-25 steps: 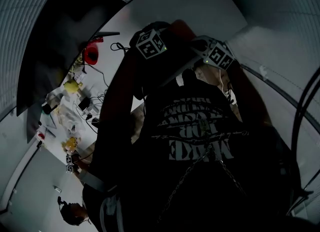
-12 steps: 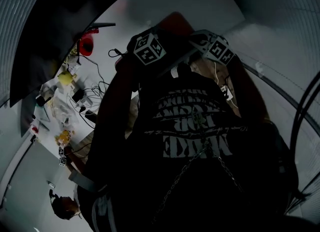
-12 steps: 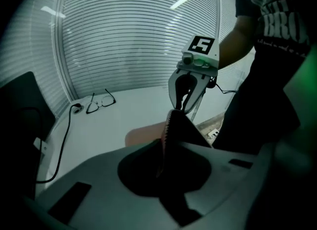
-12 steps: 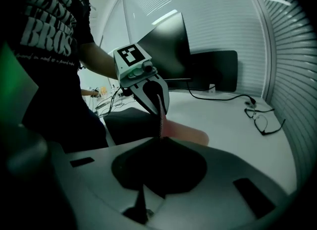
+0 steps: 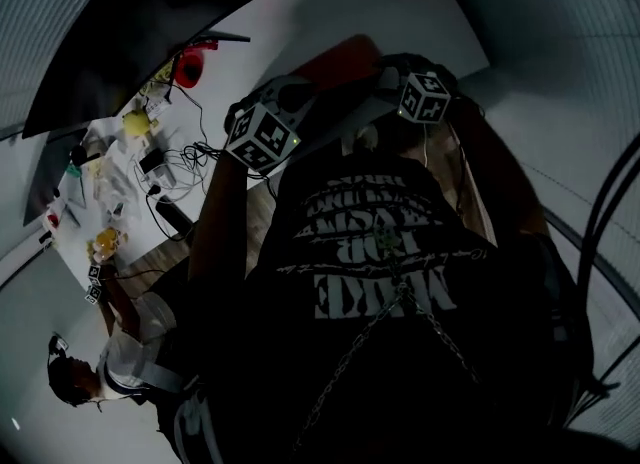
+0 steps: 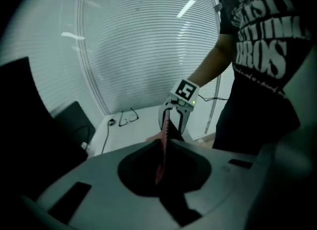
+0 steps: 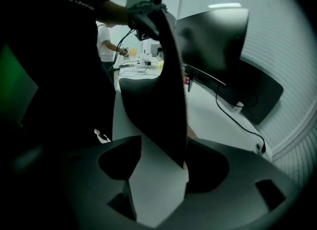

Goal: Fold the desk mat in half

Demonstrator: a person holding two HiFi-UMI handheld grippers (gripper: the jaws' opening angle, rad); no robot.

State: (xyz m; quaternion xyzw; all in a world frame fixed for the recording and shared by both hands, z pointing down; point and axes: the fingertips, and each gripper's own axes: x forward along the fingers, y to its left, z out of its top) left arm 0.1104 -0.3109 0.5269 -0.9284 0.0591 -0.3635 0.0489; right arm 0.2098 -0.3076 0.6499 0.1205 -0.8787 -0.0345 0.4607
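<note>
White desk (image 5: 300,22) with a dark monitor (image 7: 213,40) at its back and clutter (image 5: 120,182) at one end. Desk mat (image 6: 161,147), red on one face and dark on the other, is raised above the desk and stretched edge-on between the two tools. Left gripper (image 6: 159,170) is clamped on the mat's thin edge. Right gripper (image 6: 173,121) has its jaws opening, with the mat's corner between them but not pinched. Assessment: the lift is done; no crease shows and no half lies on the other, so the fold and laying flat remain
</note>
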